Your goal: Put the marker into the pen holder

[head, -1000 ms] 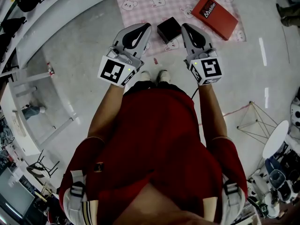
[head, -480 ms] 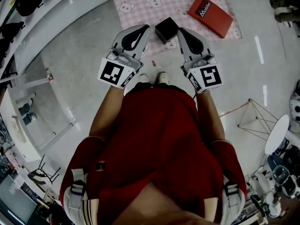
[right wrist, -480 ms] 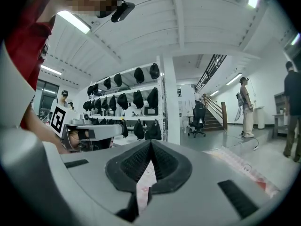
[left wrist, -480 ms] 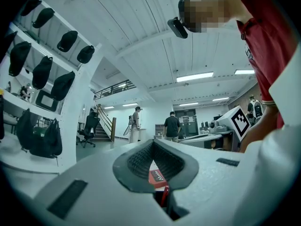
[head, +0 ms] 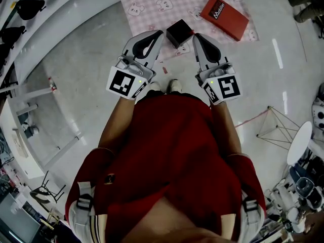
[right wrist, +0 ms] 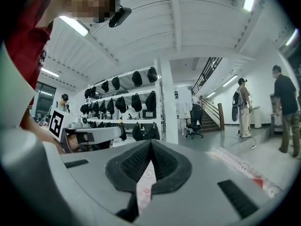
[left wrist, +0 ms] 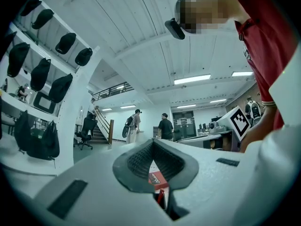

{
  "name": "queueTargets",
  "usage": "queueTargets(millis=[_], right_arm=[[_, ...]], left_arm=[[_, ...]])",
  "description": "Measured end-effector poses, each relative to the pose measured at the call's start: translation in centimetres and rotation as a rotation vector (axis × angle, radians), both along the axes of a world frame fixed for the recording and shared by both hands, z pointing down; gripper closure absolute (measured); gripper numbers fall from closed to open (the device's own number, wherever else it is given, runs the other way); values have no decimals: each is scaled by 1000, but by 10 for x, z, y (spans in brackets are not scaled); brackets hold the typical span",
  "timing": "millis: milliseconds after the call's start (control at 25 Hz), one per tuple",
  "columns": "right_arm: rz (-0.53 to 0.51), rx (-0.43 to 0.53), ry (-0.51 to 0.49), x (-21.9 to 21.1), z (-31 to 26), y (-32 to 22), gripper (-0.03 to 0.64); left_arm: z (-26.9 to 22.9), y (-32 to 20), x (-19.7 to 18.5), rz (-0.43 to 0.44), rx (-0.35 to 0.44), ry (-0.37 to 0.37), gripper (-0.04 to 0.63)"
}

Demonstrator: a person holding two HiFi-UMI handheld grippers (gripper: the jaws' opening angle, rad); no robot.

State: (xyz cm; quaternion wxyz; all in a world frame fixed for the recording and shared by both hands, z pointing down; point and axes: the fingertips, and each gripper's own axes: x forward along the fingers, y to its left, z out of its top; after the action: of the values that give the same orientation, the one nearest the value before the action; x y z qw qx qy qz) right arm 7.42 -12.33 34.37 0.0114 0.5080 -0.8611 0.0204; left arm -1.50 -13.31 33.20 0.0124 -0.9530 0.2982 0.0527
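On the floor below me lies the pink mat [head: 152,4], the red box [head: 224,17] right of the black pen holder [head: 179,33]. A slim red thing [left wrist: 160,196], likely the marker, lies on my side of the holder, seemingly lengthwise away from me. My left tongs [head: 160,33] and right tongs [head: 195,36] are closed and empty, flanking the holder high above. The left look nearer, with open floor around.
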Motion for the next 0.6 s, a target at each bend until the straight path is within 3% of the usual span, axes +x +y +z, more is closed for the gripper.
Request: queueTargets(millis=[600], right_arm=[[36,-17,13,8,10,4,618]], left_arm=[[2,3,2,14,-7,6,589]])
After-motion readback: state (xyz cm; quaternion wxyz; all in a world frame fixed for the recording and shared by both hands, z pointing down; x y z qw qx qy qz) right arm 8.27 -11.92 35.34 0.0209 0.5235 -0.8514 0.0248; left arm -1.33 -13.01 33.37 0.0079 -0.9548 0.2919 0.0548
